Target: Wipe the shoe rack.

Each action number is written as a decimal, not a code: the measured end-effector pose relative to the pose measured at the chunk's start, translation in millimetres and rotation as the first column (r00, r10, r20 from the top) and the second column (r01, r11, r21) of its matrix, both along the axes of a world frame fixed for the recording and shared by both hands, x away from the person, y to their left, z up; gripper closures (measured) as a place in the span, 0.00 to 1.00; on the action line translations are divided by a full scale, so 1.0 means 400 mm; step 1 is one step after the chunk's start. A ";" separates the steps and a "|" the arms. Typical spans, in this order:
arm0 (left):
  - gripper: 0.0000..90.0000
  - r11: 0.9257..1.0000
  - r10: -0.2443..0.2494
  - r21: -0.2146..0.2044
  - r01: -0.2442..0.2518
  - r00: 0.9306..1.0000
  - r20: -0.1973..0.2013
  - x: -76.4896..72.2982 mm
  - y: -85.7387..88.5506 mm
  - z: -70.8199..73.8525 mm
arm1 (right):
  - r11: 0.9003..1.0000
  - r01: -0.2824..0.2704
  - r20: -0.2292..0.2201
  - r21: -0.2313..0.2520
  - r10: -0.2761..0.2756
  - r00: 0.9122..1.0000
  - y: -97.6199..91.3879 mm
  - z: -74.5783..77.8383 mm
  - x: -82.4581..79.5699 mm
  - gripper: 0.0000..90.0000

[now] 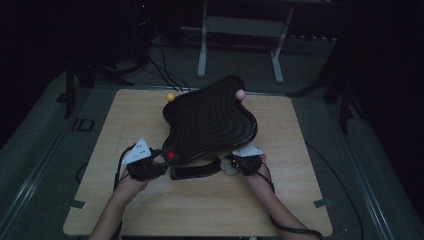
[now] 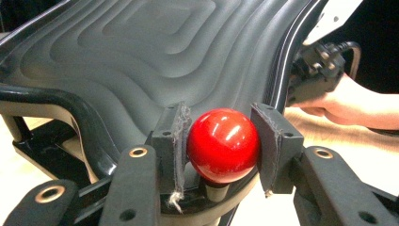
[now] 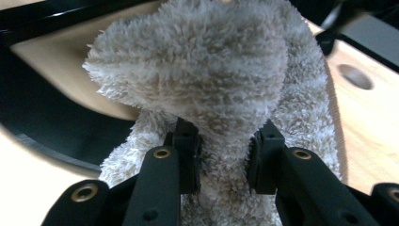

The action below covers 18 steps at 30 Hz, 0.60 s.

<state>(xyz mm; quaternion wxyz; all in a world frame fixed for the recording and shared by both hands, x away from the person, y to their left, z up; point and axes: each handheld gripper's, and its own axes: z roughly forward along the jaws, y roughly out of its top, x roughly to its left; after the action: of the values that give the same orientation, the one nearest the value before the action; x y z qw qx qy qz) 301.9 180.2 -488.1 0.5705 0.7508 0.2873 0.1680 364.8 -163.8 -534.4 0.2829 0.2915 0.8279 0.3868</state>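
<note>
A black wavy ridged tray (image 1: pixel 210 120) stands tilted on the wooden table (image 1: pixel 295 195), with ball knobs at its corners. My left gripper (image 1: pixel 165 159) is at the tray's near left corner, shut on the red ball (image 1: pixel 171 155). In the left gripper view both pads press the sides of the glossy red ball (image 2: pixel 222 143), and the ridged tray (image 2: pixel 141 56) rises behind it. My right gripper (image 1: pixel 231 165) sits at the tray's near right edge. It is shut on a fluffy beige cloth (image 3: pixel 202 70), which bulges above the pads (image 3: pixel 188 155) and hides what lies beyond it.
A yellow ball (image 1: pixel 171 96) and a pink ball (image 1: pixel 240 93) sit at the tray's far corners. A black frame piece (image 1: pixel 192 171) lies under the tray's near edge. Beyond the table stands a white metal stand (image 1: pixel 240 35) among cables on the dark floor.
</note>
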 end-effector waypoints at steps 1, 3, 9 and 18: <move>0.64 1.000 -0.003 0.000 0.003 1.000 -0.001 0.002 0.000 -0.001 | 1.000 0.025 0.007 -0.011 -0.025 1.000 -0.003 -0.001 0.004 0.76; 0.64 1.000 -0.003 -0.003 0.003 1.000 -0.001 0.002 0.000 -0.003 | 0.999 0.018 0.027 -0.030 -0.017 0.999 -0.008 -0.005 0.019 0.73; 0.65 1.000 -0.007 -0.009 0.007 1.000 -0.009 0.002 -0.003 -0.004 | 0.999 0.033 0.029 -0.009 -0.033 0.999 -0.006 -0.020 0.042 0.73; 0.66 1.000 -0.011 -0.004 0.011 1.000 -0.008 0.003 -0.002 -0.003 | 0.996 -0.076 -0.059 0.047 0.078 0.995 0.003 -0.032 0.004 0.77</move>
<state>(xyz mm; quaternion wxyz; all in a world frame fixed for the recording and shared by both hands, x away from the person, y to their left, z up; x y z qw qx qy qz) 303.2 179.5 -489.4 0.5716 0.7521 0.2857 0.1613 366.5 -162.7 -547.1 0.2356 0.2773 0.8379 0.4068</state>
